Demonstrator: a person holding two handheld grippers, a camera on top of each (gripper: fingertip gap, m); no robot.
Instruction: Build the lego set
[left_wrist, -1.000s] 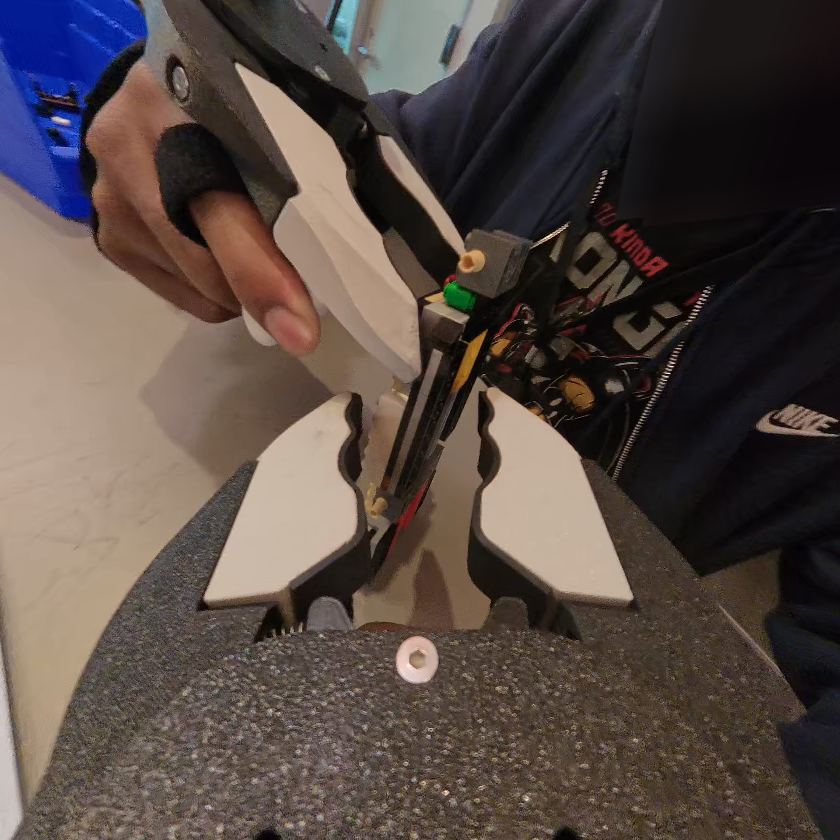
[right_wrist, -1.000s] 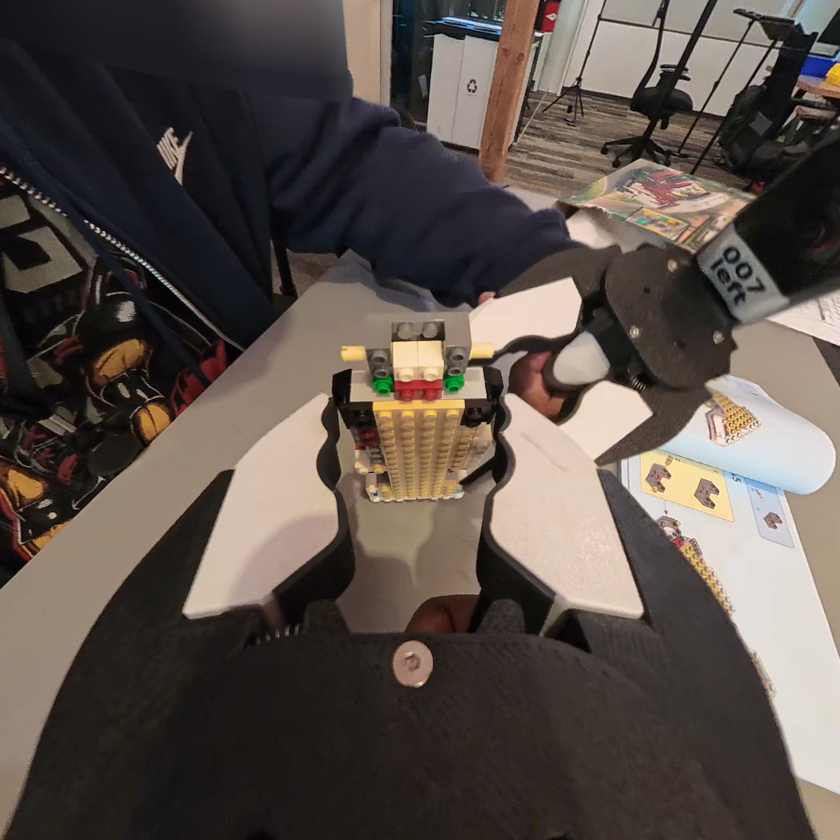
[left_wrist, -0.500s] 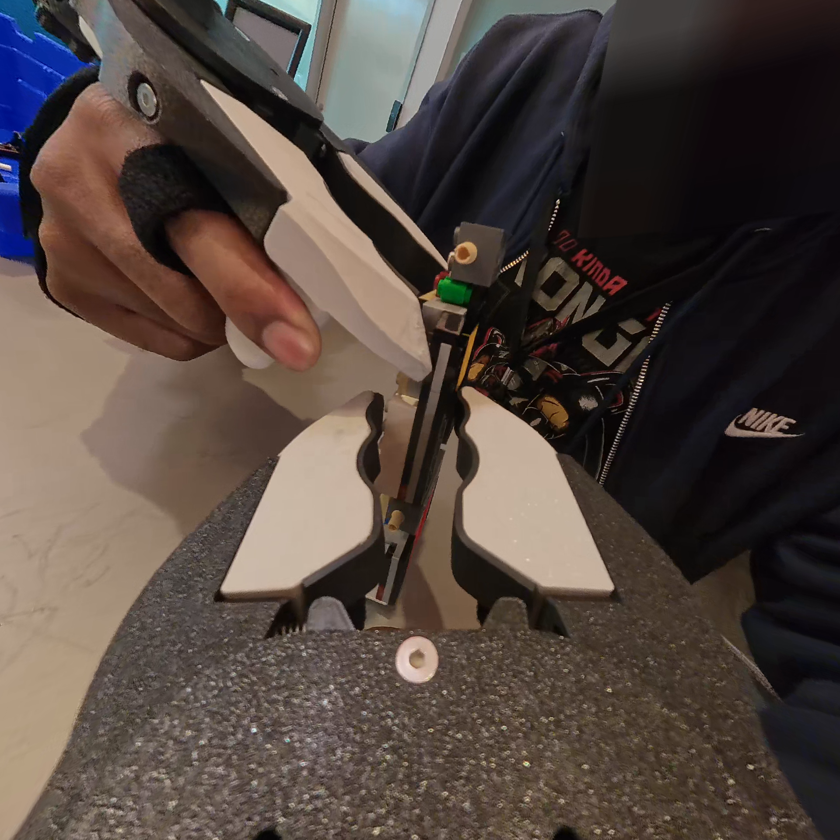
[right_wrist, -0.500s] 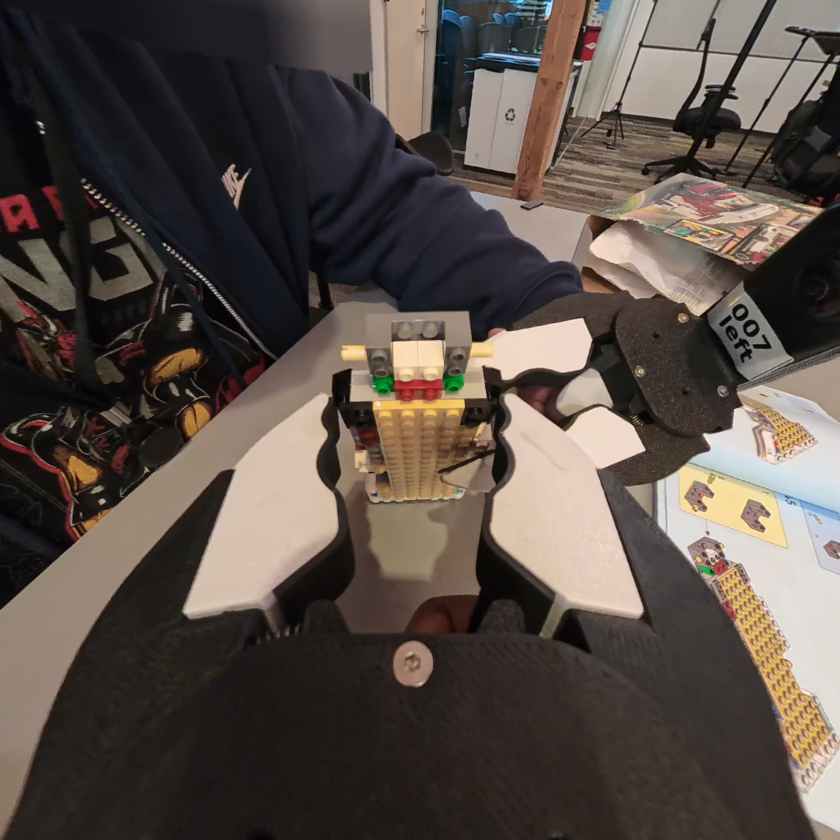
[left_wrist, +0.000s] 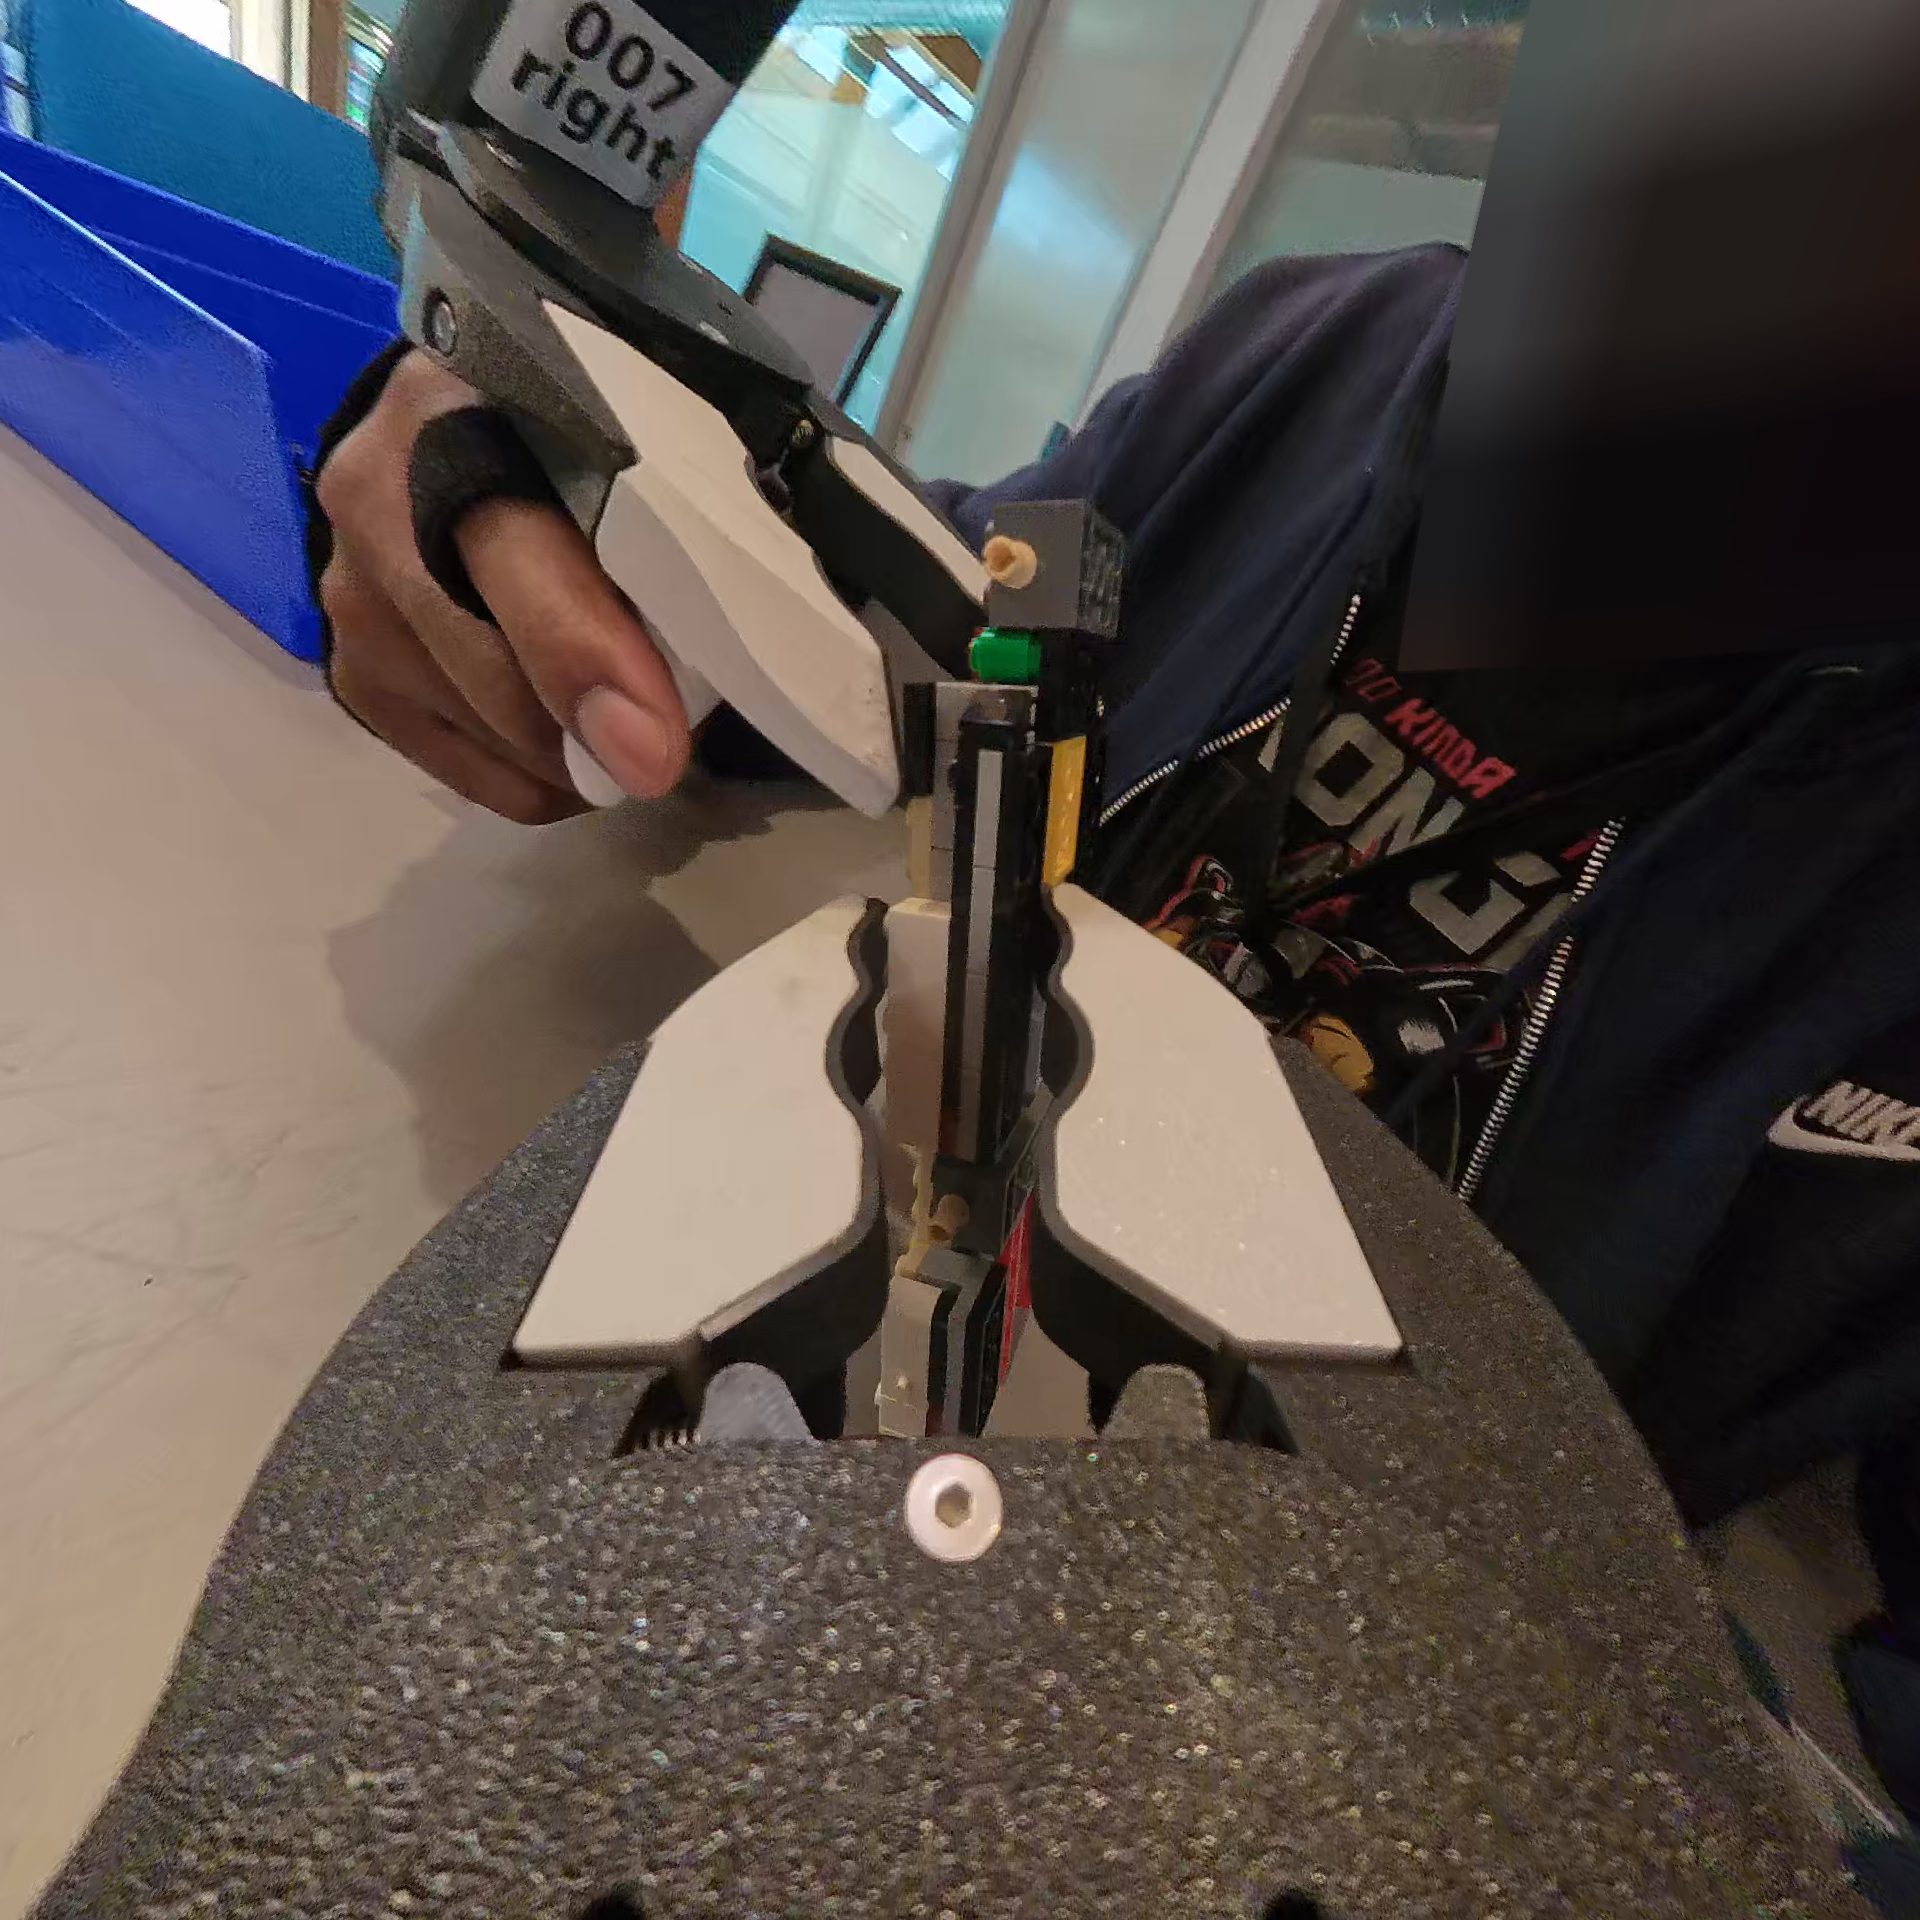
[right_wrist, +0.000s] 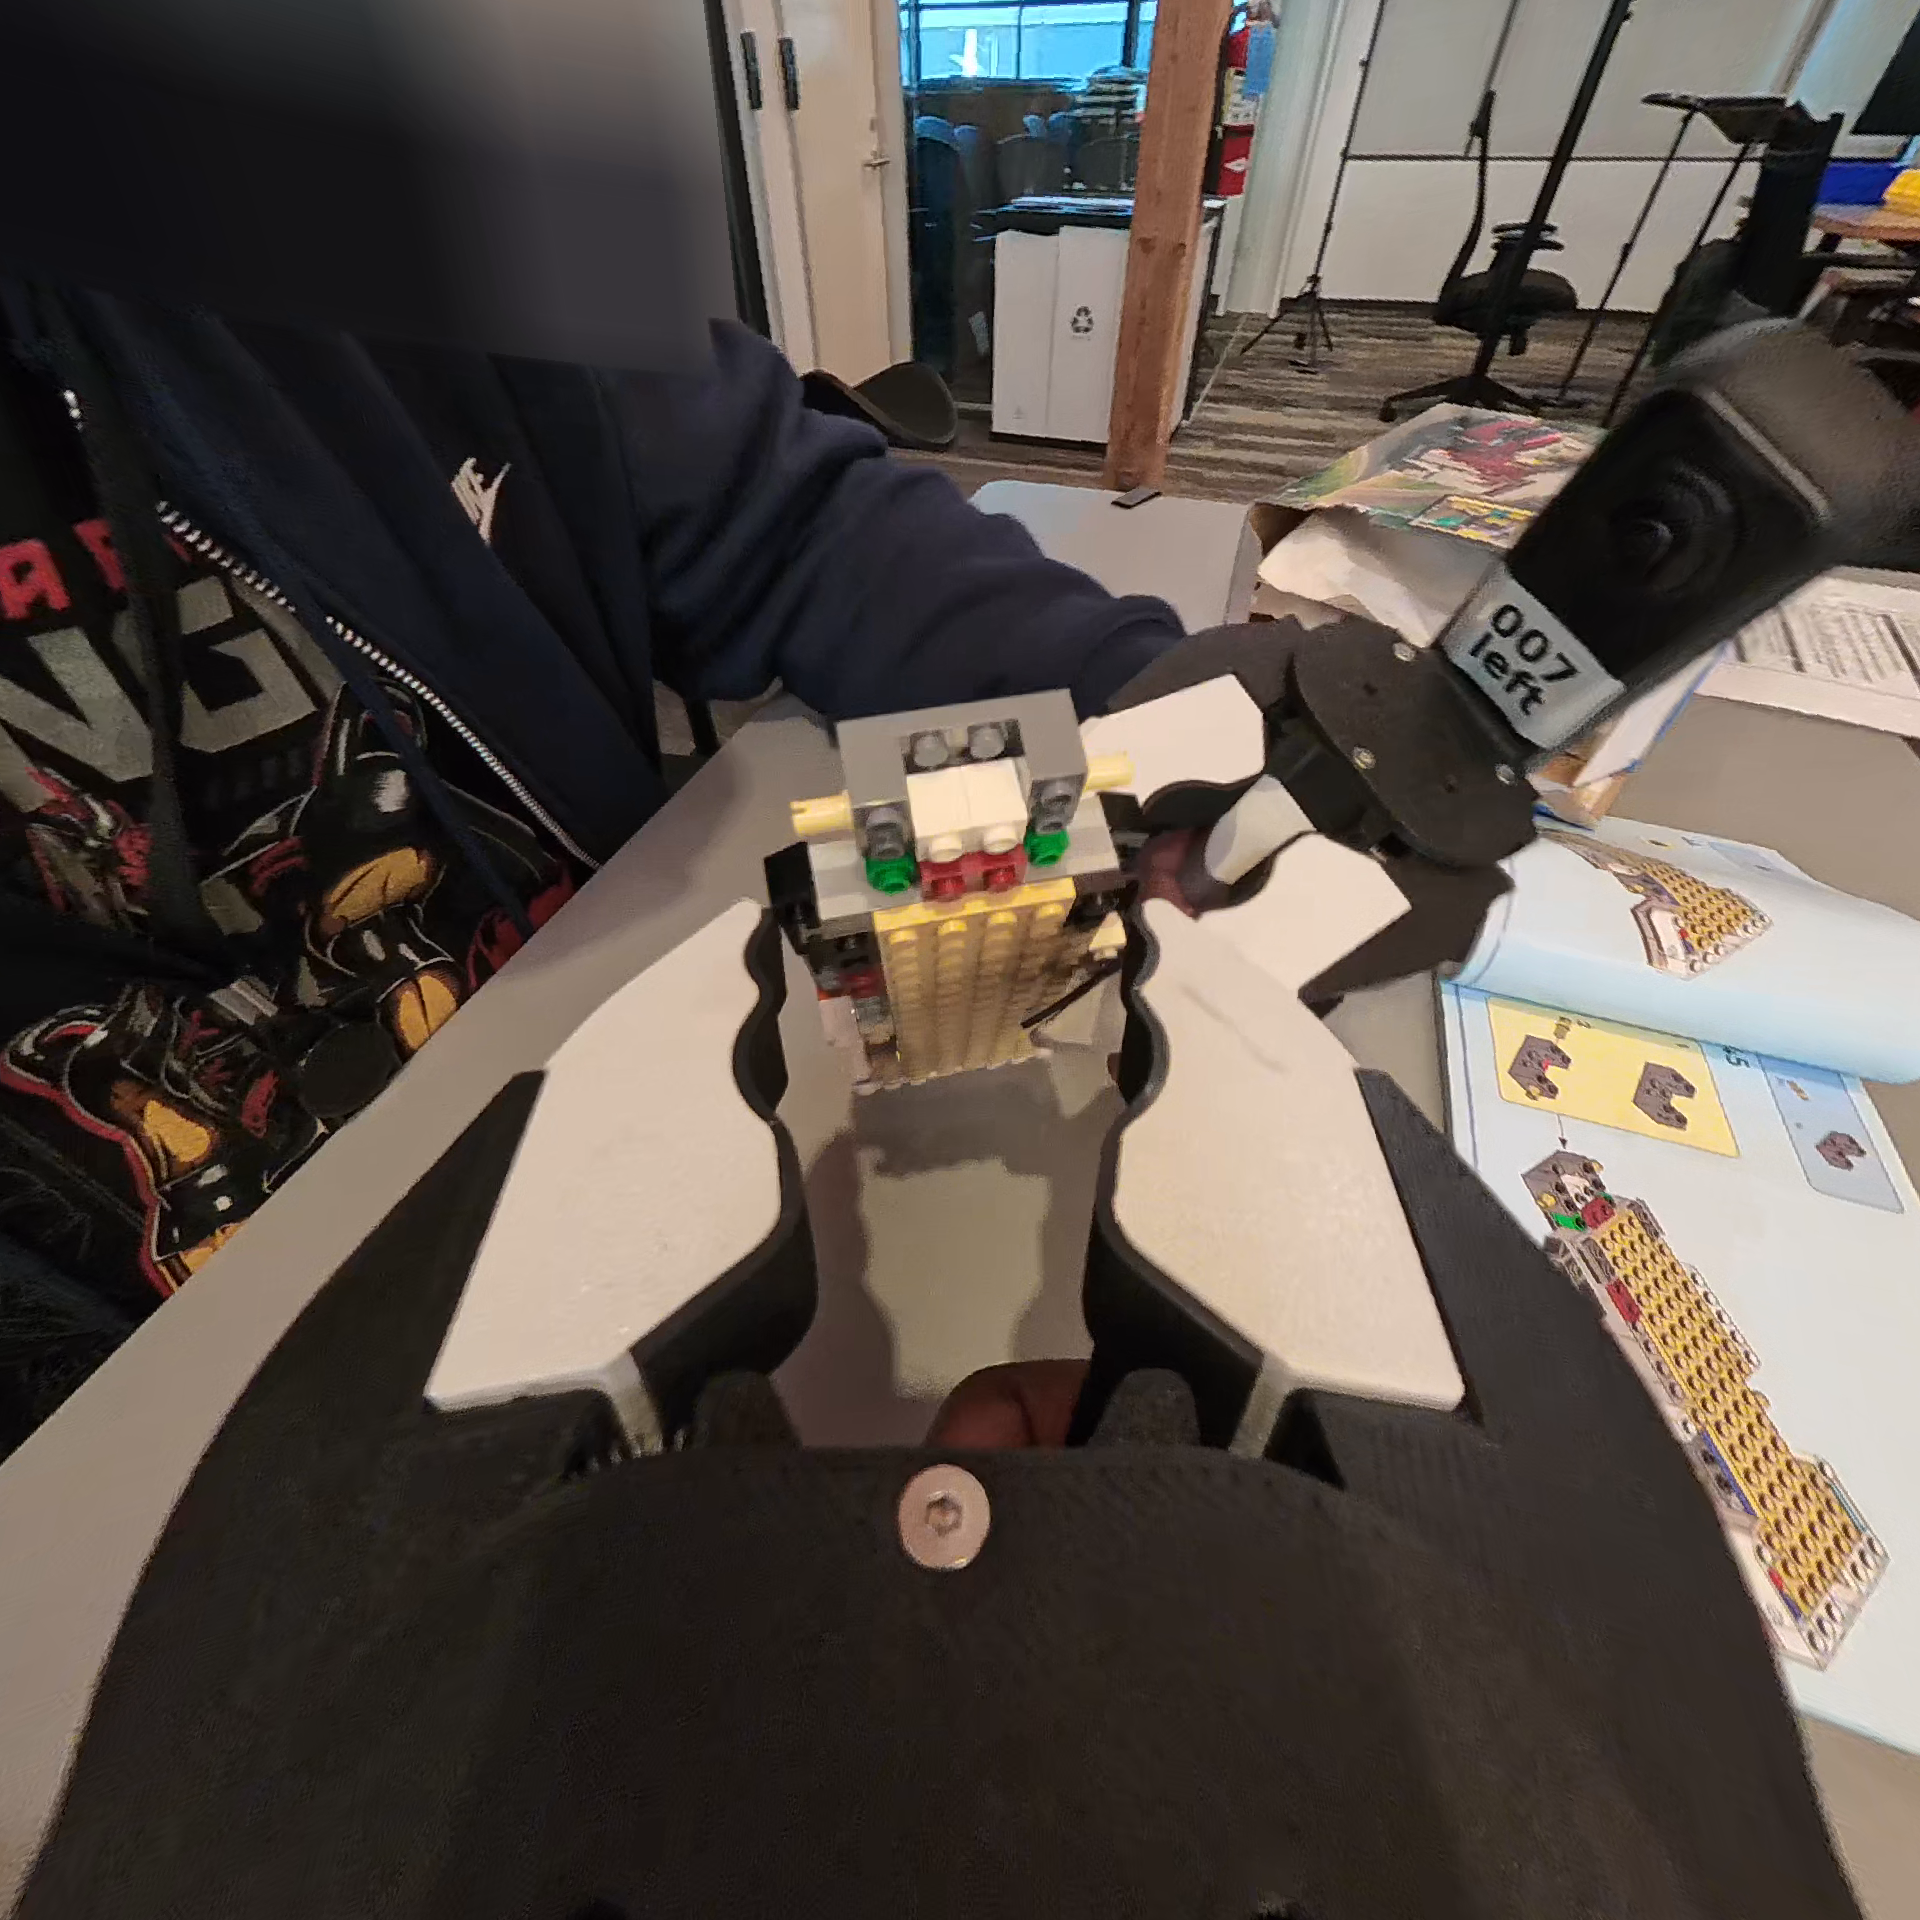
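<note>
Left gripper (left_wrist: 961, 935): jaws drawn narrow and pressed onto the thin edges of a toy-brick model (left_wrist: 987, 935), which is held upright between the white fingers (left_wrist: 727, 1122). Right gripper (right_wrist: 940, 997): jaws set wide across the model's broad tan studded face (right_wrist: 961, 966); both pads appear to lie against its sides, though firm contact cannot be told.

Model: tan studded plate, black side strips, grey top block (left_wrist: 1049, 566) with green studs (left_wrist: 1003, 655), red and white bricks, cream pins. It is carried above the grey table (right_wrist: 312, 1143), close before a person in a dark zip hoodie (right_wrist: 727, 540).

Right of the model: an open instruction booklet (right_wrist: 1662, 1195) lying on the table. Beyond the booklet: a printed carton (right_wrist: 1403, 478). Left of the model in the left wrist view: a blue bin (left_wrist: 135, 416).
</note>
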